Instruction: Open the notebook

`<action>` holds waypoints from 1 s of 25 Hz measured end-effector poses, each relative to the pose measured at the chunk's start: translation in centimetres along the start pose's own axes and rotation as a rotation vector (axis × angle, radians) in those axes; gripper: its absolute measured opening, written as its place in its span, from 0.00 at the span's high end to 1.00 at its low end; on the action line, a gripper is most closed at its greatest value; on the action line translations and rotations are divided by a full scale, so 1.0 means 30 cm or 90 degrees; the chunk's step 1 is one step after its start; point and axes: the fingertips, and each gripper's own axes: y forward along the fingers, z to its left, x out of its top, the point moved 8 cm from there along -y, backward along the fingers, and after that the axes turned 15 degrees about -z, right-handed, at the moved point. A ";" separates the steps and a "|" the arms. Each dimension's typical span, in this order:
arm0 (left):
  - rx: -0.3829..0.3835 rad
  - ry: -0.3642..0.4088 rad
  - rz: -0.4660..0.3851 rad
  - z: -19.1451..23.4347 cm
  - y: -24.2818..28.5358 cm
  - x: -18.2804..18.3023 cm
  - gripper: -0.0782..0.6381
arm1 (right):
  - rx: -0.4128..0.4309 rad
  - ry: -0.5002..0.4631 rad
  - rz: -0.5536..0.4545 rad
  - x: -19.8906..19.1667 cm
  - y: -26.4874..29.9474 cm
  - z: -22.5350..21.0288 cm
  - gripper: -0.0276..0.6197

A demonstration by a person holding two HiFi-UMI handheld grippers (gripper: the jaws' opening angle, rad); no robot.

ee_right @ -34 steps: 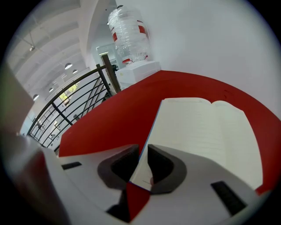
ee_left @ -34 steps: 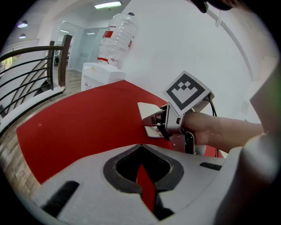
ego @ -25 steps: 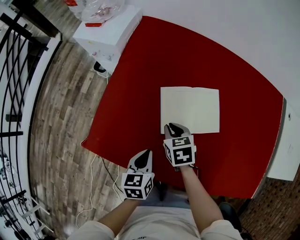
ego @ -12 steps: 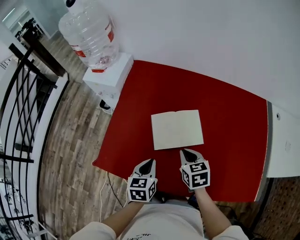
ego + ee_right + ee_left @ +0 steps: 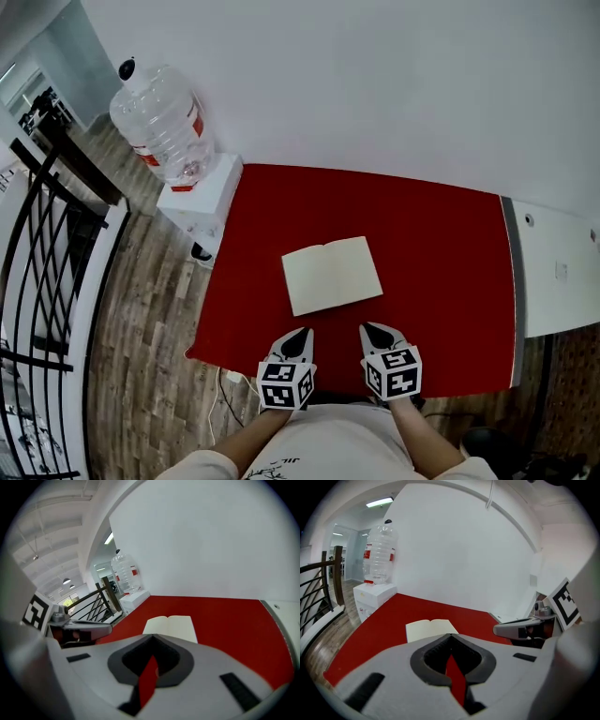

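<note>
A: What is seen to have changed since a second ago?

B: The right gripper [image 5: 373,330], then set at the near edge of the notebook [image 5: 332,275], is now drawn back from it. The left gripper [image 5: 298,334] is brought level with it. Both are held side by side at the lower centre of the head view, by the near edge of the red table [image 5: 450,281]. More of the room is taken in than before.

A: How are the jaws found?

B: In each gripper view the two jaws are seen pressed together at the tips, with nothing pinched between them. Only the red of the table is shown through the small gap behind the tips.

A: And where is the notebook placed?

B: It is laid open and flat on the table, near the middle of the head view, with blank cream pages turned up. It is slightly skewed to the table's edges. It is kept apart from both grippers and touched by neither.

A: What is shown beyond it?

B: Off the table's left edge, at the upper left, a white stand [image 5: 199,202] is seen with a large clear water bottle [image 5: 161,122] stood on it. A wooden floor [image 5: 141,309] is spread along the left, bordered by a black railing [image 5: 42,253]. The table's far edge is met by a white wall [image 5: 375,84].
</note>
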 end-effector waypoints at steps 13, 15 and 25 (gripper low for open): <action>-0.032 0.038 -0.006 -0.105 0.007 0.006 0.88 | -0.001 -0.025 -0.051 -0.005 -0.058 0.095 0.95; -0.033 0.042 -0.009 -0.112 0.007 0.008 0.88 | 0.003 -0.024 -0.046 -0.009 -0.055 0.099 0.95; -0.041 0.063 -0.017 -0.126 0.022 0.014 0.88 | -0.008 -0.026 -0.046 -0.016 -0.046 0.072 0.95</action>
